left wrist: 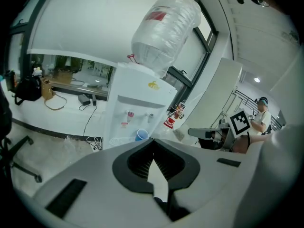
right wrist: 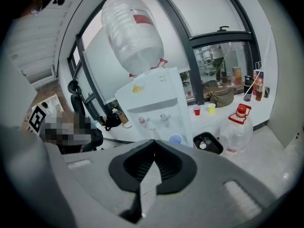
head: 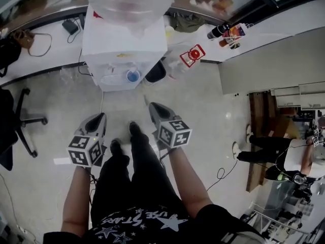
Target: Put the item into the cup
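A small blue cup [head: 133, 76] stands on the drip tray of a white water dispenser [head: 122, 39], under its taps. The cup [left wrist: 141, 135] lies just beyond the jaws in the left gripper view, and the cup [right wrist: 175, 139] sits slightly right of the jaws in the right gripper view. My left gripper [head: 102, 116] and right gripper [head: 151, 106] hover at about knee height over the floor, pointing at the dispenser, well short of the cup. Both have their jaws together at the tip, and I see nothing held in either. No loose item shows.
A black bin [head: 155, 72] and a clear jug with a red cap [head: 190, 57] stand right of the dispenser. An office chair [head: 20, 121] is at the left. Cables lie on the floor. Another person [head: 284, 156] stands at the right. Red and yellow cups [right wrist: 196, 110] sit on the sill.
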